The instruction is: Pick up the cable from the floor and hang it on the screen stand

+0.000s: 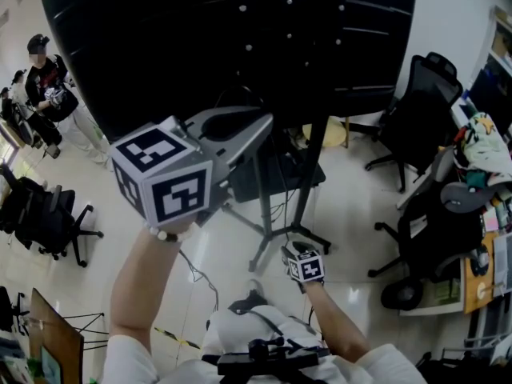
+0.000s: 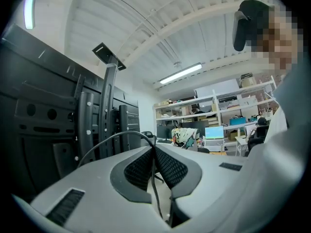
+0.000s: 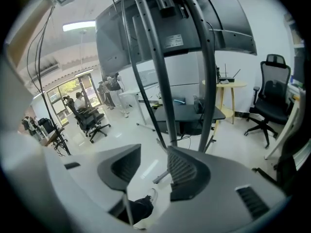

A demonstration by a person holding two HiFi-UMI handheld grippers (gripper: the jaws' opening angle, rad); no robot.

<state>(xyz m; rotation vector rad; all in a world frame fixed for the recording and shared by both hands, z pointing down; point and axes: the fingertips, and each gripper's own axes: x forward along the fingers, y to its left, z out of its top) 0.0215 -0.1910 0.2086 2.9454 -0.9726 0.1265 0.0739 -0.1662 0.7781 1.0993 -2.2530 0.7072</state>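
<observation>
— How does the left gripper [image 2: 154, 148] stand?
— Its two smooth grey jaws are pressed together on the cable [image 2: 111, 135], a thin, round black cord. The dark, fine-ribbed pads [image 2: 138, 169] pinch it right at their tips.
— Where does the cord run from there?
— One part bows out of the tips in a smooth arch, away to the gripper's left. Another part drops straight down behind the pinch, between the jaw bodies.
— And the screen stand [image 2: 108, 111]?
— Just ahead of that gripper and to its left. It has flat-sided black metal uprights dotted with small pale screw heads. The matte black back of the screen [image 2: 34, 115] lies further left. Whether the cord touches the stand, I cannot tell.
— The right gripper [image 3: 154, 152]?
— It hangs well below the left one, with its jaws spread wide and nothing between them. It has the same ribbed dark pads set in smooth pale-grey shells. Through the gap shows the glossy pale floor [image 3: 151, 169], and under the jaws a white shoe [image 3: 152, 194].
— What lies ahead of it?
— The stand's slim, curved grey tubes rise right ahead of it and above, under the dark screen.
</observation>
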